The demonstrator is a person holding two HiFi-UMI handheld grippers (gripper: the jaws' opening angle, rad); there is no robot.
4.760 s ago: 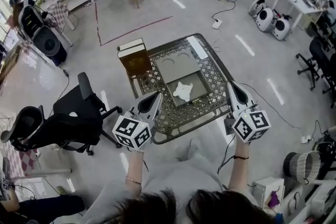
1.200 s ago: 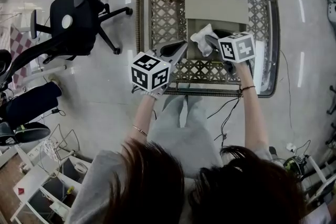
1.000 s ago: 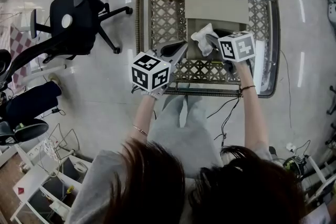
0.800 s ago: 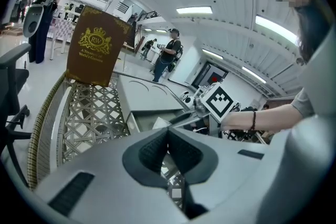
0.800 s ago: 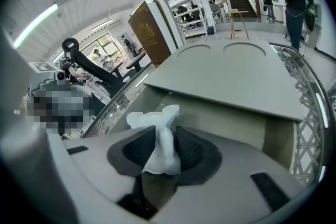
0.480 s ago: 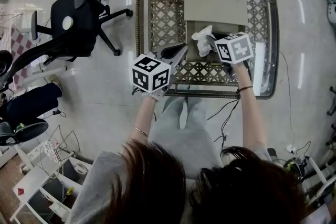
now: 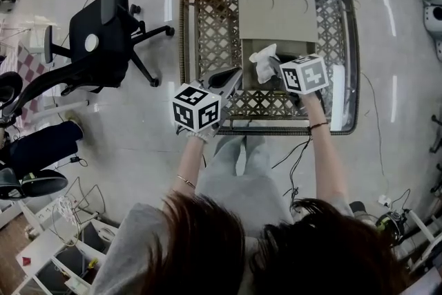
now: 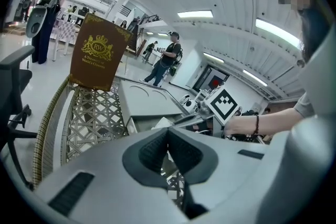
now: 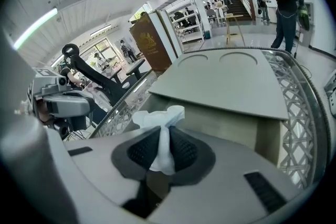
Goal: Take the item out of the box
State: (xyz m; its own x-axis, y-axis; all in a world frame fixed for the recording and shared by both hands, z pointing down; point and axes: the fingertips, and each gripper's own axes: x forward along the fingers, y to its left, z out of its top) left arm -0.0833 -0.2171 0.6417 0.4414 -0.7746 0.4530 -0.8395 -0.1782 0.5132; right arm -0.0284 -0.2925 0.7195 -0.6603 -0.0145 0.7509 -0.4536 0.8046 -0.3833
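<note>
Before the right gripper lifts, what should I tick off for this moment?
1. Right gripper grips the white paper wad: ok; its jaws have just been closing and the pads press on it.
2. Wad out of the box: not ok; it sits at the opening.
3. Lid folded back, clear of the lift path: ok.
4. Left gripper out of the way: ok; shut, empty, left of the box.
5. Box held down: cannot tell.

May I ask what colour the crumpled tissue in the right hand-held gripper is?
The crumpled tissue is white, clearest in the right gripper view.
</note>
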